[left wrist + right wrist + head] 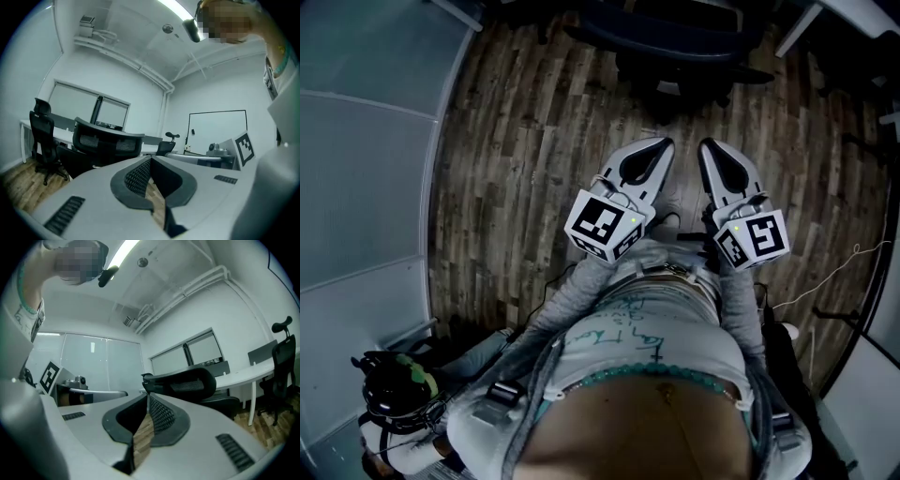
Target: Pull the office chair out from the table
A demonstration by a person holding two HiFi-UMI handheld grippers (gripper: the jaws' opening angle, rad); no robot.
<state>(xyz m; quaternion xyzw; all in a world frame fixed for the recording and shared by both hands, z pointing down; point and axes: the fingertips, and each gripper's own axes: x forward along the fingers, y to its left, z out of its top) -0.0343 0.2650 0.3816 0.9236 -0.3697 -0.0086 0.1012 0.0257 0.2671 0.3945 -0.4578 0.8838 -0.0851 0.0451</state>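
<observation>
The black office chair [680, 42] stands at the top of the head view on the wood floor, by the white table [853, 11]. My left gripper [665, 143] and right gripper [706, 144] point side by side at it, short of its base, touching nothing. Both are shut and empty. In the left gripper view the chair's mesh back [108, 140] rises just beyond my left gripper [151, 158]. The right gripper view shows the same chair [185, 380] past my right gripper [147, 396], with the table [255, 367] behind it.
A second black chair [44, 136] stands at the table further along, also visible as a chair [281, 366] at the right. A glass wall [356, 187] runs along the left. A black headset-like object [394, 384] lies at the lower left; a thin cable [825, 277] crosses the floor on the right.
</observation>
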